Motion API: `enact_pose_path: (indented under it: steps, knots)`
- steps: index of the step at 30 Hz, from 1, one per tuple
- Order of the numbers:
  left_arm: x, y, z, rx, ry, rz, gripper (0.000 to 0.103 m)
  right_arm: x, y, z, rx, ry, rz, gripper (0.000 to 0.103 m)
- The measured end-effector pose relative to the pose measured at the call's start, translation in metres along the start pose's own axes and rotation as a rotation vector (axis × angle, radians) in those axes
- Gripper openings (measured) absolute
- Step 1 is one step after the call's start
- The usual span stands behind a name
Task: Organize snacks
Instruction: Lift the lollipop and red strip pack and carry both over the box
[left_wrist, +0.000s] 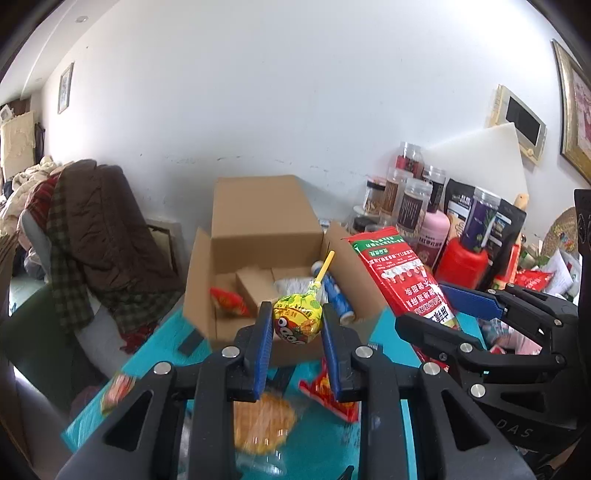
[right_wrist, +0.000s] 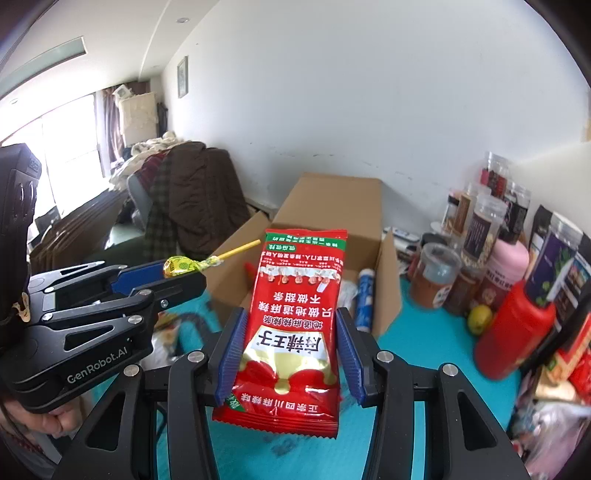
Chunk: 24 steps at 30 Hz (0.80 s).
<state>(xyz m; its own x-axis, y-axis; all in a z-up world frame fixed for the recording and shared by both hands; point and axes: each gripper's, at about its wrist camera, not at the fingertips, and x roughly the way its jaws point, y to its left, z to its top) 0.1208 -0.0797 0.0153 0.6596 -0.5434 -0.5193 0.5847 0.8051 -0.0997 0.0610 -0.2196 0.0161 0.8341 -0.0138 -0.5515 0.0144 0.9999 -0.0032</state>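
The left gripper (left_wrist: 297, 325) is pinching a yellow lollipop (left_wrist: 298, 320) by its wrapped head, its stick pointing toward the open cardboard box (left_wrist: 266, 236) ahead. The right gripper (right_wrist: 291, 354) is squeezing a red snack packet (right_wrist: 295, 325) by its sides, holding it above the teal desk (right_wrist: 413, 354), its far end reaching over the box's near edge. Both are hanging clear of the desk. Bottles and jars (right_wrist: 484, 236) are crowding the box's right side. More snack packets (left_wrist: 332, 395) are lying on the desk below the left gripper.
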Motion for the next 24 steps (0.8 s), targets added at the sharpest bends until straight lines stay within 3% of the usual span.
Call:
enact_pose_path:
  steps: [19,24]
  knots:
    - [0.101,0.017,0.069,-0.033,-0.017,0.018,0.025,0.077,-0.050,0.063,-0.005,-0.040,-0.053,0.047]
    - [0.130,0.023,0.077,-0.039,-0.004,0.032,0.025,0.107,-0.063,0.070,0.037,-0.027,-0.023,0.047]
